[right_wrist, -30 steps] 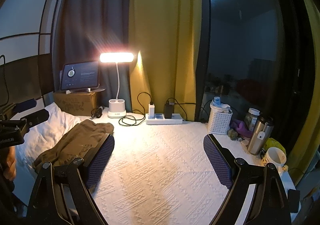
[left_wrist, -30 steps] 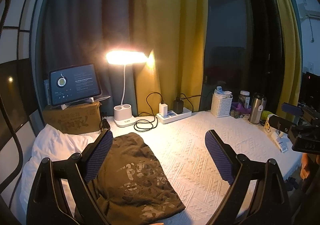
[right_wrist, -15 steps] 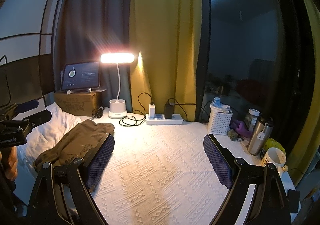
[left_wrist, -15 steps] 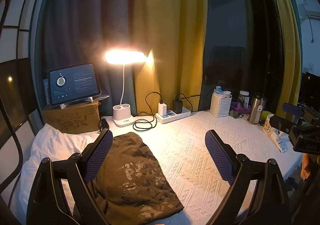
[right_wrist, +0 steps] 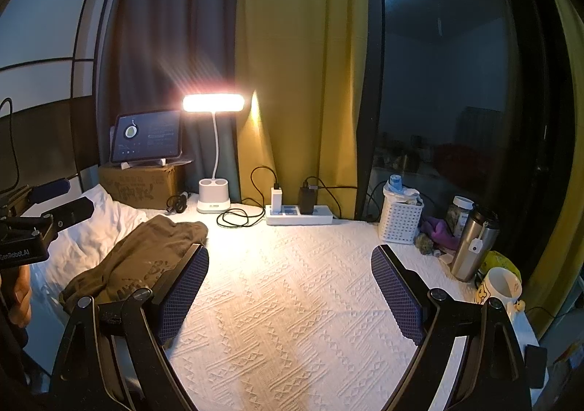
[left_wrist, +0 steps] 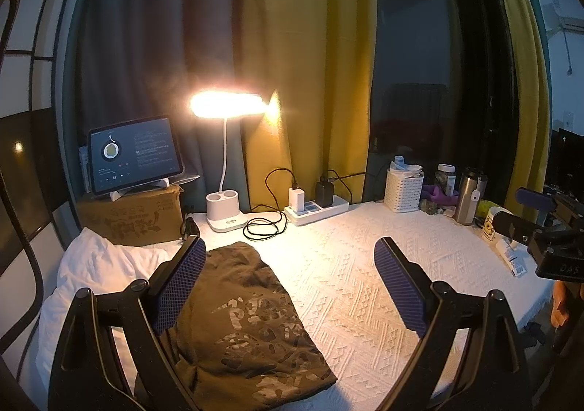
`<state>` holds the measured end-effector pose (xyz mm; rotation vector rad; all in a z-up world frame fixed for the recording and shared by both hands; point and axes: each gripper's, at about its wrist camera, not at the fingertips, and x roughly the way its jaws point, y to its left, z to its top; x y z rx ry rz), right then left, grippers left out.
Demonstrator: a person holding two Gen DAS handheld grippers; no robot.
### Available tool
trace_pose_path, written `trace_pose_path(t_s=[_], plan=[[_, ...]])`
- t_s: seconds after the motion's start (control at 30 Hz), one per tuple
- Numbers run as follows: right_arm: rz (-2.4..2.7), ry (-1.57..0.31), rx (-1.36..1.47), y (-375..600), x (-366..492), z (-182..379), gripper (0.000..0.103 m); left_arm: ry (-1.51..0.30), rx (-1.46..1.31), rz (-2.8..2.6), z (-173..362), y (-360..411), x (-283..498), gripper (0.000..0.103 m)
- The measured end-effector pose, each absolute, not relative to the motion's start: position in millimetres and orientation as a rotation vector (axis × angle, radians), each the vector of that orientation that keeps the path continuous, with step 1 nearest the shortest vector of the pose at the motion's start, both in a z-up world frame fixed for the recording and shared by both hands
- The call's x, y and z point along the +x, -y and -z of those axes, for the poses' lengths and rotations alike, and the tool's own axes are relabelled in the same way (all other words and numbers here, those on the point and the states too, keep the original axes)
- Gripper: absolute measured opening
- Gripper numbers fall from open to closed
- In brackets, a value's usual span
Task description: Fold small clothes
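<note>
Two grippers hang above one white textured bedspread point(right_wrist: 292, 301): the left gripper point(left_wrist: 290, 287) has its two blue-padded fingers spread wide with nothing between them, and the right gripper point(right_wrist: 290, 287) likewise stands wide apart and empty. One olive-brown printed garment point(left_wrist: 248, 323) lies loosely bunched on the spread, under and just ahead of the left gripper's left finger, beside one white pillow point(left_wrist: 91, 272). Against the curtains stand one lit desk lamp point(left_wrist: 224, 155), one tablet point(left_wrist: 133, 153) on one cardboard box point(left_wrist: 131, 215), and one power strip point(left_wrist: 317, 208) carrying two chargers. To the right sit one white basket point(right_wrist: 399, 219), one jar point(right_wrist: 460, 214), one steel tumbler point(right_wrist: 472, 246) and one mug point(right_wrist: 498, 287).
</note>
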<state>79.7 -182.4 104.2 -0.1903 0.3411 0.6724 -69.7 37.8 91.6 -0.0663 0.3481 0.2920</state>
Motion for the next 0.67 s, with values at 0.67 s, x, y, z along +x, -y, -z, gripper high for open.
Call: trace_pose_path(t_s=[0.67], plan=[[-0.672,-0.357,-0.196,184.0,85.4,-99.0,0.092,-0.330,-0.059,-0.281,-87.9,-36.2,-69.0,0.093]])
